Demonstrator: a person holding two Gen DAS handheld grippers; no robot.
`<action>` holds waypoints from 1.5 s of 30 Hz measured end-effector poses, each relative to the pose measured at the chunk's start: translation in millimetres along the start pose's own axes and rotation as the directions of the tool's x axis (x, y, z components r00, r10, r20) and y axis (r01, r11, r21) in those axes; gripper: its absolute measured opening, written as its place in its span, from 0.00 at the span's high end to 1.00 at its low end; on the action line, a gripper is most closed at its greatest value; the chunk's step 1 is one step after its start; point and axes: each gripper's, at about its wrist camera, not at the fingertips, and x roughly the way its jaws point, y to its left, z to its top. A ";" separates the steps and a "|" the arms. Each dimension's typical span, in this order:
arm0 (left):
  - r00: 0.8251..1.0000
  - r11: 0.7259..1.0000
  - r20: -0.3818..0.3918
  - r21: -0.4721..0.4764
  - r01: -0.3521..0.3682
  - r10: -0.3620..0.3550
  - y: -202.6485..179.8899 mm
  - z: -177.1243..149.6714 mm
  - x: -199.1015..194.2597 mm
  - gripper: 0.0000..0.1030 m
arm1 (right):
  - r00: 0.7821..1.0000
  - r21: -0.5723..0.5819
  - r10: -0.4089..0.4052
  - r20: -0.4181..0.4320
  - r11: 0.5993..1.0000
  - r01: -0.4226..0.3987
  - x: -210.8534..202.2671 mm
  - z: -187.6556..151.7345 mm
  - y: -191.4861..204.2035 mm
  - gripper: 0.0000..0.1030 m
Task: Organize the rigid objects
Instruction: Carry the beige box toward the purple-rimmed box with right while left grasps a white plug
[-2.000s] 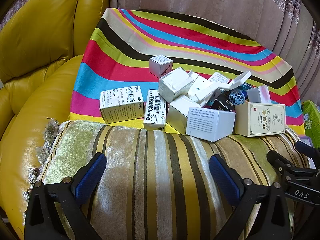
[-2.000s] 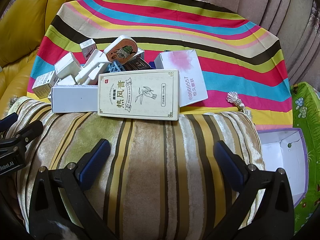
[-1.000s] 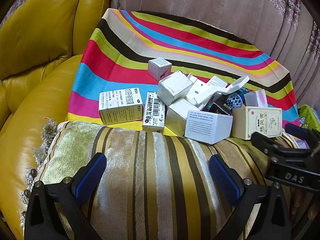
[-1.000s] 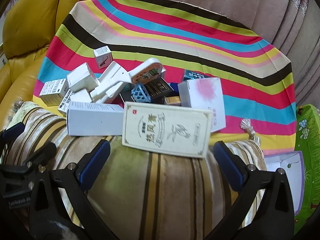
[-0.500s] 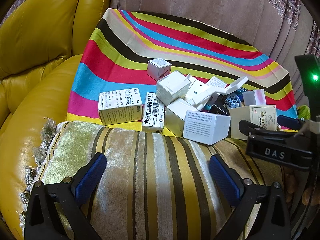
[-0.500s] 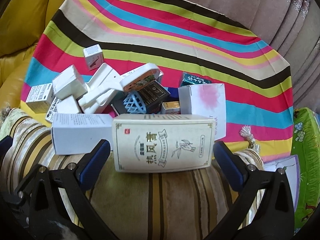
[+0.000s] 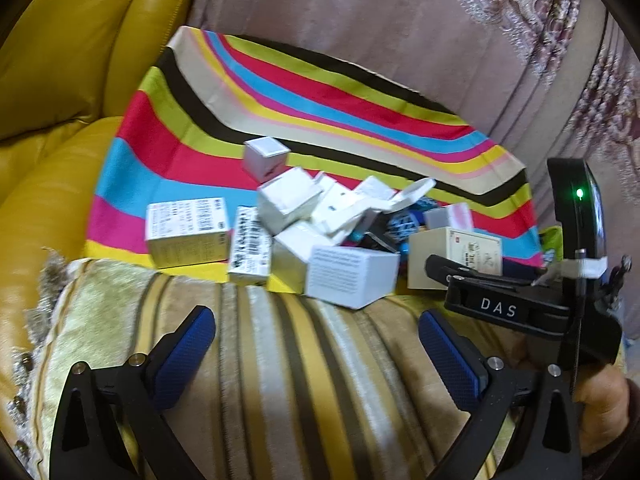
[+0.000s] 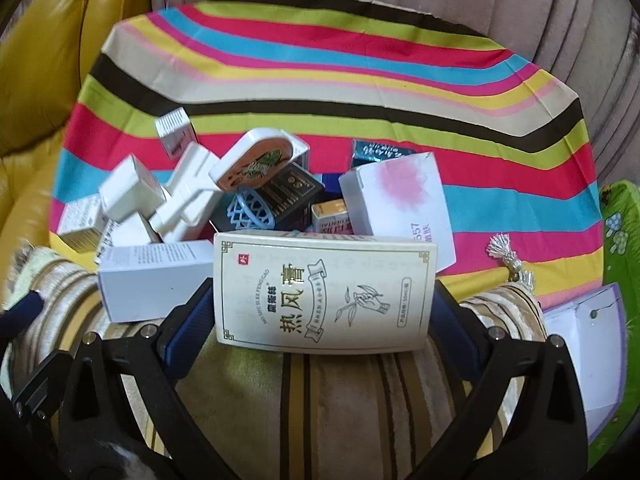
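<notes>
Right tongs (image 8: pixel 322 320) straddle the cream "热风膏" box (image 8: pixel 324 292) (contact unclear); left tongs (image 7: pixel 316 344) released above the cushion (image 7: pixel 280 360).

Your yellow sofa (image 7: pixel 52 184) carries a striped cloth (image 8: pixel 320 80) and a striped cushion (image 7: pixel 288 380); the boxes (image 7: pixel 188 232) rest on the cloth.

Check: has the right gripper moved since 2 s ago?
Yes. The right gripper has gone forward over the striped cushion and now straddles the cream box, fingers either side.
</notes>
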 end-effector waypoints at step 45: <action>0.984 0.908 0.093 0.382 -0.173 0.149 -136.3 73.0 68.2 0.83 | 0.986 0.386 0.011 0.168 0.919 -0.076 -68.0 -47.2 -150.8 0.03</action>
